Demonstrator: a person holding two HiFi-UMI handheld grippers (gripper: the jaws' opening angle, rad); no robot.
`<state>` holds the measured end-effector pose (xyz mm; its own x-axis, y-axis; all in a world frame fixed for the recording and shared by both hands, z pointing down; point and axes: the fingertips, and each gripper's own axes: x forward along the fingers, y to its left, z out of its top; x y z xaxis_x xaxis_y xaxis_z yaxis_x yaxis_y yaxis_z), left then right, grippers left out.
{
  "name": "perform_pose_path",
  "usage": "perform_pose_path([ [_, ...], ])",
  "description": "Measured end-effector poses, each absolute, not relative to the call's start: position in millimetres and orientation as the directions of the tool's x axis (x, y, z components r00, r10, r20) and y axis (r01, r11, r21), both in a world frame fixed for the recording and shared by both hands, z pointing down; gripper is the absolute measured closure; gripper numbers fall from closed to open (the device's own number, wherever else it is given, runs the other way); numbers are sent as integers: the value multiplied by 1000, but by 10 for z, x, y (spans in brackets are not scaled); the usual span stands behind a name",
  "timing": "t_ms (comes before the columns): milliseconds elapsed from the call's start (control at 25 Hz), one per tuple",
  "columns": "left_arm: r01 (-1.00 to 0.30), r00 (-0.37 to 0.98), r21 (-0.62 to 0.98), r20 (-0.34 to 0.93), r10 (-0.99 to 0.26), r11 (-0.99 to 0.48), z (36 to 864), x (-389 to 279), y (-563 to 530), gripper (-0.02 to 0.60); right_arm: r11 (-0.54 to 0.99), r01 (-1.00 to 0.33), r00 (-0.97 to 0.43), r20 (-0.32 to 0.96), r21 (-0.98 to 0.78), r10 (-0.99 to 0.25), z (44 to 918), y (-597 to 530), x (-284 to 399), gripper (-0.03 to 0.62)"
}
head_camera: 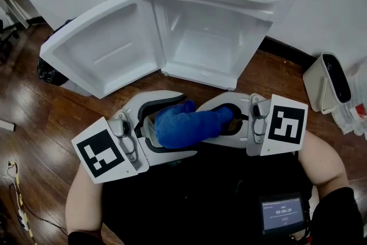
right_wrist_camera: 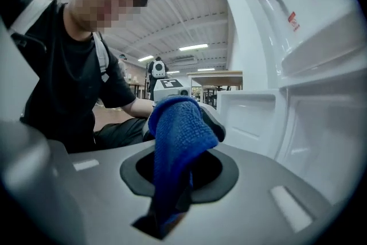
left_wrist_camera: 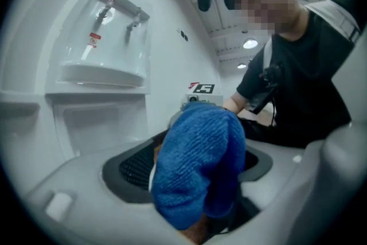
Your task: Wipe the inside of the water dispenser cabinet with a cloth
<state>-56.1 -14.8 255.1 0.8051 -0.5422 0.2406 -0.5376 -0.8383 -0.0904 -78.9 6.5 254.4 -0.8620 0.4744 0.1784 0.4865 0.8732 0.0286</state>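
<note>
Cloth (head_camera: 183, 126) clamped in right tool (right_wrist_camera: 198, 123); tap label (left_wrist_camera: 94, 39) unreadable.

Both bare forearms reach forward, the left forearm (head_camera: 83, 203) and the right forearm (head_camera: 321, 163) angling inward so the two claws meet tip to tip at the cloth (head_camera: 186, 120). The left claw (head_camera: 172, 126) has its jaws spread wide, with the cloth bunched between them. The right claw (head_camera: 215, 123) has its jaws nearly together, pinching the cloth's other end.
</note>
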Motion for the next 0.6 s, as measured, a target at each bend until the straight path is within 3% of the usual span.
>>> perform_pose_path([
  [80,-523,803,-131,258,-538,-842,2552,-553,-111,281,876,479,-867,190,58,461,2554,49,-762,510],
  [200,-520,796,-153,270,-542,-840,2548,-574,-90,355,874,476,-869,199,92,453,2548,-1,-707,510],
  [360,-505,803,-149,280,-526,-850,2540,-568,-39,379,864,491,-859,225,110,460,2558,9,-659,508],
  [440,-494,805,-152,292,-516,-856,2551,-554,-14,418,869,491,-857,211,61,470,2559,2,-667,507],
  [600,-503,811,-129,270,-518,-855,2506,-547,-41,436,859,509,-848,138,-56,512,2473,-32,-688,507],
])
